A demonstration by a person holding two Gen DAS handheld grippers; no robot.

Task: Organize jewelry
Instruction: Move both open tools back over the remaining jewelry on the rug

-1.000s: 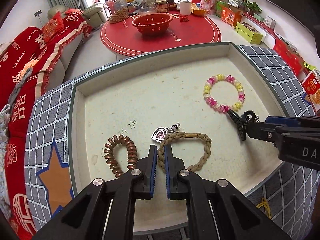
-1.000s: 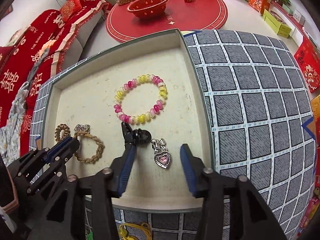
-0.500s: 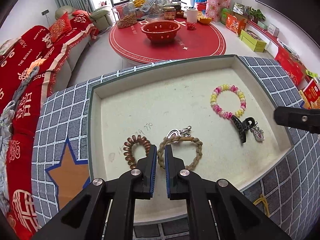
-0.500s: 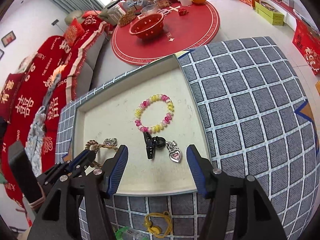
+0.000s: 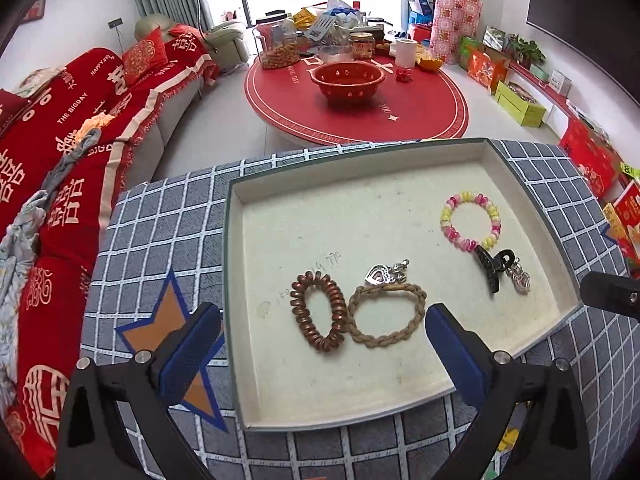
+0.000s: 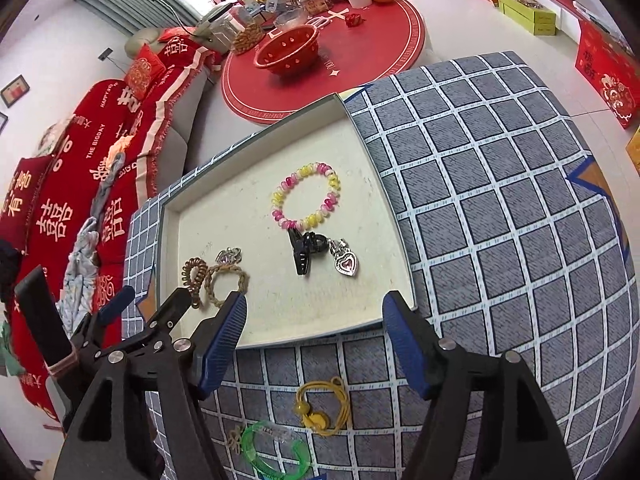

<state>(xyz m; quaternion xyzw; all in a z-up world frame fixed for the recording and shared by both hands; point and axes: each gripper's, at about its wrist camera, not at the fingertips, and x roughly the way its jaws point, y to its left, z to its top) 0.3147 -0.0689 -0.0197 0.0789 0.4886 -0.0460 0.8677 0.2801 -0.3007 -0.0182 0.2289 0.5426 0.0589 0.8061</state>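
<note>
A shallow tray (image 5: 234, 240) (image 6: 394, 216) on a checked ottoman holds a brown coil hair tie (image 5: 319, 311) (image 6: 193, 277), a braided tan bracelet (image 5: 387, 314) (image 6: 226, 283) with a heart charm (image 5: 380, 274), a pink-and-yellow bead bracelet (image 5: 471, 221) (image 6: 306, 196), a black claw clip (image 5: 493, 266) (image 6: 304, 250) and a silver heart pendant (image 5: 520, 278) (image 6: 346, 264). My left gripper (image 5: 323, 354) is open and empty above the tray's near edge. My right gripper (image 6: 316, 342) is open and empty, near the tray's front edge.
On the ottoman in front of the tray lie a yellow cord bracelet (image 6: 322, 406) and a green bangle (image 6: 276, 450). A red sofa (image 5: 60, 128) stands at the left. A round red table (image 5: 356, 104) with a red bowl stands beyond.
My left gripper opened wide, and both grippers pulled back from the tray. The jewelry in the tray has not moved.
</note>
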